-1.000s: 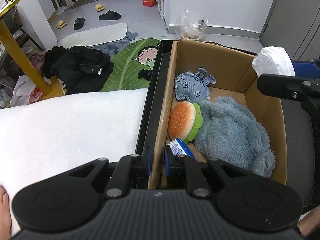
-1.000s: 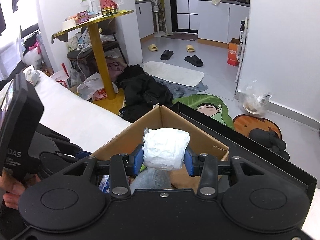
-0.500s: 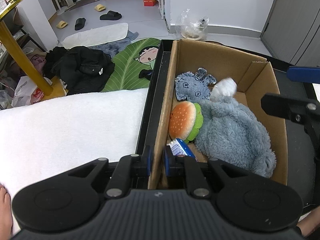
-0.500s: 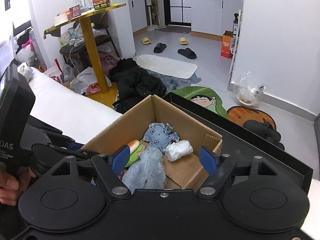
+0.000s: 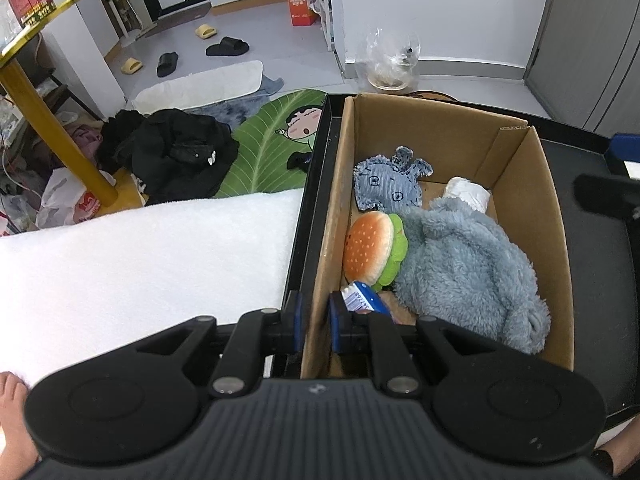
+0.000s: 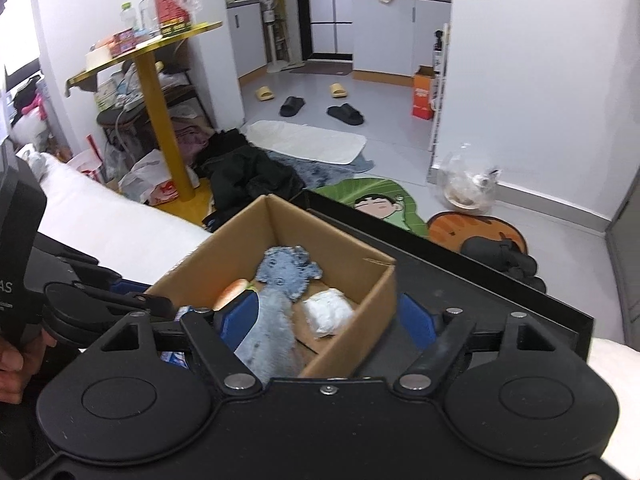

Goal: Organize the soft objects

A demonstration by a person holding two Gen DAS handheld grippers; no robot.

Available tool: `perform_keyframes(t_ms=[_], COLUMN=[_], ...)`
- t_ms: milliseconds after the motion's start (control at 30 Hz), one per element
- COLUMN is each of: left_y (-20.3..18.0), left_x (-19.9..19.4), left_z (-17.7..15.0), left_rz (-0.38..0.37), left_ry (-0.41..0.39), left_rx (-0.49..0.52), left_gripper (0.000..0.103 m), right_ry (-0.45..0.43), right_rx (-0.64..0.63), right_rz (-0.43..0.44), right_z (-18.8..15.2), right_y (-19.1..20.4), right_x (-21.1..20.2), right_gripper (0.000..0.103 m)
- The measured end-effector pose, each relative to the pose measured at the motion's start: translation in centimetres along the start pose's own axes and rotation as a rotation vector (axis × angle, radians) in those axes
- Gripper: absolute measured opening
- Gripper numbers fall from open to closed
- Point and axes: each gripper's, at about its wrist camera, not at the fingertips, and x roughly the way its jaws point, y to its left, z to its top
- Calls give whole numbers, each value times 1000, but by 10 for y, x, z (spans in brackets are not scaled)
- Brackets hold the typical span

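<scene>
Gripping: left gripper (image 5: 316,322) is pinched tight on the near wall of the cardboard box (image 5: 556,248); one blue pad sits outside the wall, the other inside; seen at the left edge of the right wrist view as well (image 6: 132,300)
Right gripper: right gripper (image 6: 328,320) has its jaws standing wide apart with nothing between the pads; it hangs above the near right corner of the box; part of it shows at the right edge of the left wrist view (image 5: 612,192)
Box: open-topped; it stands inside a shallow black tray (image 5: 592,264), close against the tray's left rim
White bundle: white soft bundle (image 5: 468,194) lies free on the box floor near the far right corner; it touches the fluffy toy; also seen from the right wrist (image 6: 328,312)
Fluffy toy: large grey-blue plush (image 5: 468,272) fills most of the right side of the box
Denim toy: small blue denim doll (image 5: 390,186) lies at the far end, face up
Burger: burger plush (image 5: 372,250) leans on its edge against the left wall, wedged beside the fluffy toy
Packet: blue and white packet (image 5: 364,300) lies at the near end, just beside the inner pad of the left gripper
Surface: white towel-like cover (image 5: 140,264) lies left of the tray
Person: a hand (image 6: 12,356) grips the handle of the left tool
</scene>
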Motion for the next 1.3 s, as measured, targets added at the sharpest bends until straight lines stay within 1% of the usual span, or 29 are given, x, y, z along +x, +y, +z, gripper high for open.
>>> perform_keyframes(t_ms=[200, 300, 367, 400, 467, 500, 567, 600, 633, 667, 700, 800, 867, 933, 1000, 1133, 1233, 1300], left_y=[-6, -10, -12, -12, -9, -7, -5, -4, -4, -4, -5, -7, -9, -12, -12, -13, -12, -13], left_x=[-3, -5, -10, -15, -22, -25, -32, -38, -43, -47, -53, -71, -83, -95, -105, -126, -141, -152], left_z=[1, 3, 3, 5, 8, 10, 14, 15, 15, 16, 16, 18, 19, 20, 19, 17, 14, 12], left_rz=[32, 53, 67, 61, 45, 48, 56, 52, 47, 42, 41, 43, 39, 23, 3, -8, 13, 14], left_ry=[-4, -7, -26, -41, -57, -61, -64, -68, -72, -74, -79, -117, -135, -138, -150, -155, -174, -187], left_rx=[21, 31, 39, 36, 15, 6, -14, -22, -25, -27, -26, -28, -27, -25, -24, -30, -30, -25], left_gripper=[14, 16, 17, 18, 28, 31, 41, 43, 47, 50, 52, 59, 70, 77, 79, 84, 86, 88], right_ry=[-16, -24, -29, -33, -39, -39, -40, -42, -45, -48, -49, -60, -64, -60, -58, -59, -62, -60], right_rx=[37, 58, 79, 88, 103, 114, 131, 141, 152, 163, 173, 197, 215, 236, 262, 306, 352, 371], right_rz=[-37, -54, -64, -69, -74, -77, -88, -92, -94, -99, -103, -110, -129, -143, -161, -189, -187, -204], right_z=[-9, -15, -19, -21, -25, -27, -29, -29, -29, -29, -30, -31, -33, -35, -37, -39, -40, -40], right_y=[-21, -32, -39, -42, -47, -50, -54, -55, -56, -58, -60, -62, -62, -63, -64, -64, -64, -62], right_x=[-14, -21, -26, -29, -36, -39, -45, -48, -52, -56, -59, -72, -81, -87, -96, -112, -125, -133], right_gripper=[78, 79, 80, 83, 86, 87, 88, 91, 92, 97, 100, 102, 103, 103, 103, 103, 103, 103])
